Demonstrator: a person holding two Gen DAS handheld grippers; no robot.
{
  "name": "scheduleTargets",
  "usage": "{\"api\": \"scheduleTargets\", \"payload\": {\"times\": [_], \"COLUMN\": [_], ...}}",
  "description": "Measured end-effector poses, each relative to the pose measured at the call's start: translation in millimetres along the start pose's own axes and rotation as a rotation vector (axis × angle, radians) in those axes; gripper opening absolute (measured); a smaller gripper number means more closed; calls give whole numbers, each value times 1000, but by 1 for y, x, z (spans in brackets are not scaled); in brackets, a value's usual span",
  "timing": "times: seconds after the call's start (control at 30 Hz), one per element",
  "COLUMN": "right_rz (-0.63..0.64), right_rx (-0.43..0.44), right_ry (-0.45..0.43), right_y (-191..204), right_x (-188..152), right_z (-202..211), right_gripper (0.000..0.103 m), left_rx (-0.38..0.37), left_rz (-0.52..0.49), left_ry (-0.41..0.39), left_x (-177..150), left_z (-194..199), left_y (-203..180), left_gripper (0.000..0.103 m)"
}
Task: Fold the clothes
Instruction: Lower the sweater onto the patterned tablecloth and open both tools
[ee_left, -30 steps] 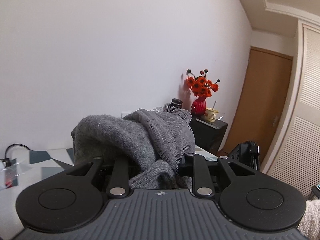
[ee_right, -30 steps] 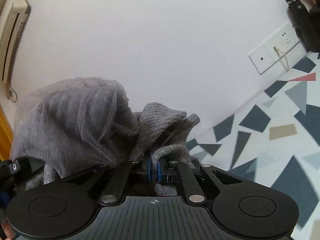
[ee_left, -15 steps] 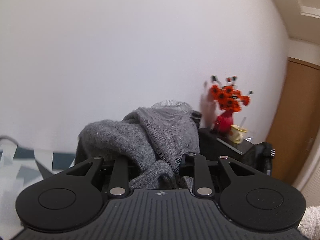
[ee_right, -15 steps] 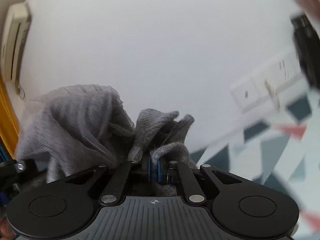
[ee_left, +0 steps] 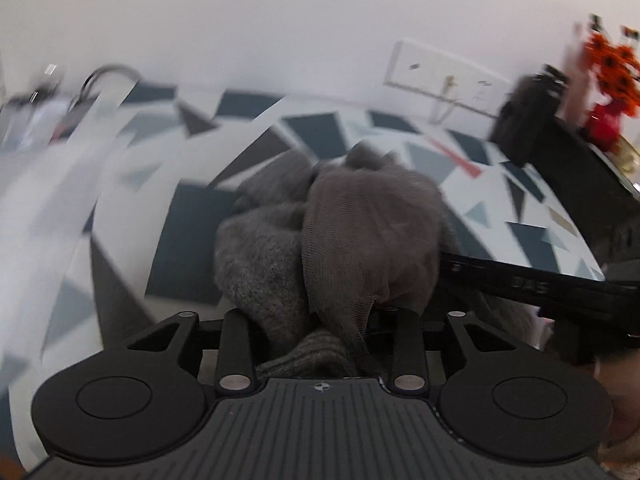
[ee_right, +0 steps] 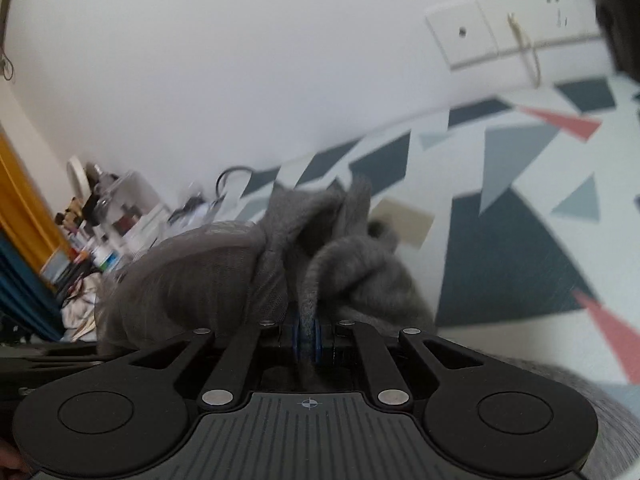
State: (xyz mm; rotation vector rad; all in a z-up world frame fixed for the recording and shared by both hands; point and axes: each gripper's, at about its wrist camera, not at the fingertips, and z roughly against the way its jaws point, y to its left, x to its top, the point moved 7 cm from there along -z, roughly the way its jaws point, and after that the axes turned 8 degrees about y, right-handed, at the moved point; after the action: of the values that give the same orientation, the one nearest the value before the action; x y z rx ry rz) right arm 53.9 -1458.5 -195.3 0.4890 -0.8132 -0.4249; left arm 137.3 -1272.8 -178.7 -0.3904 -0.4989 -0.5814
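A grey knit garment with a mesh layer (ee_left: 344, 240) is bunched in front of my left gripper (ee_left: 320, 320), whose jaws are hidden under the cloth and grip it. In the right wrist view the same grey garment (ee_right: 280, 264) is pinched between the blue pads of my right gripper (ee_right: 307, 336), which is shut on a knit fold. Both grippers hold the cloth over a bed sheet with blue, grey and red triangles (ee_right: 520, 208). The other gripper's black body (ee_left: 540, 284) shows at the right of the left wrist view.
A white wall with a socket panel and cable (ee_right: 516, 36) stands behind the bed. A black bedside stand (ee_left: 568, 168) carries a red vase of orange flowers (ee_left: 608, 92). A cluttered shelf of bottles (ee_right: 104, 232) is at the left.
Both grippers have tilted down from facing the wall toward the patterned sheet, carrying the grey garment with them. The views are motion-blurred. Both grips on the cloth are unchanged.
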Motion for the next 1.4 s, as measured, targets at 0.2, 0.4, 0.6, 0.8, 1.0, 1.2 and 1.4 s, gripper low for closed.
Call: {"api": "scheduleTargets", "payload": {"times": [0.2,0.4,0.6,0.8,1.0,1.2,1.4], "right_rz": [14,30,19,-10,93,120,105], "right_rx": [9,34,77,63,-88,-282,-386], "right_ry": [35,58,52,70,22,10,41], "right_y": [-10,-11,-13,-8,-2,-22,-40], "right_x": [-6,-9,-7,2,15,6,-7], "right_z": [-9,-8,-4,6,29,52,57], "right_gripper": [6,6,11,41,93,102,102], "left_rx": [77,128,149,160,162,165,197], "left_rz": [11,67,106,121,143,136,103], "left_ry": [42,89,68,88,104,106,120], "left_x": [-16,-20,-22,-24,-29,-32,-33], "left_z": [-9,-26,-38,-35,-34,-34,-38], "left_y": [1,11,21,24,21,20,16], "left_gripper": [48,77,103,103,103,103,103]}}
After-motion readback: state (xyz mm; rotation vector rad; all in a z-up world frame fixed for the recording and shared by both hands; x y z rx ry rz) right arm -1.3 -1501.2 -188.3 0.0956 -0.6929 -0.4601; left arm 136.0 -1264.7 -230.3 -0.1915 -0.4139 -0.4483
